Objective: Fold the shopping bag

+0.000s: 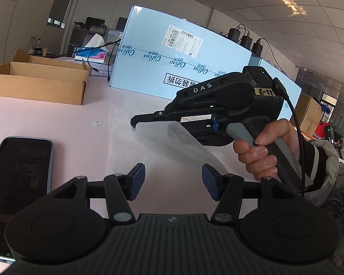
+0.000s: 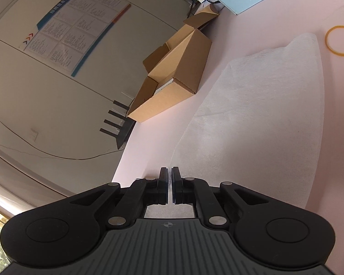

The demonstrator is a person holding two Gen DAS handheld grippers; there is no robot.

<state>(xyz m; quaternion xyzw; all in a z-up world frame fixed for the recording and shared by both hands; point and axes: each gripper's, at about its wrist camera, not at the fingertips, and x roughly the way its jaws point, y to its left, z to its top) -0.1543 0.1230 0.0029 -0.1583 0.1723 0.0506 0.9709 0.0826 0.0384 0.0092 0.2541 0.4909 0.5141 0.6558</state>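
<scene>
Carrying a pinched edge of the shopping bag [image 2: 252,119] over itself to make the fold.
The right gripper [image 2: 169,184] is clamped on the white fabric, lifted at three o'clock of the cardboard box [image 2: 172,78]; the left gripper [image 1: 173,182] stands half open, empty. The edge should be laid flush before release.

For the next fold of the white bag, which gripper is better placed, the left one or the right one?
Likely the right. The right gripper is shut on an edge of the white shopping bag and lifts it off the pink table. The left gripper is open and holds nothing, so it could only press the bag flat.
</scene>
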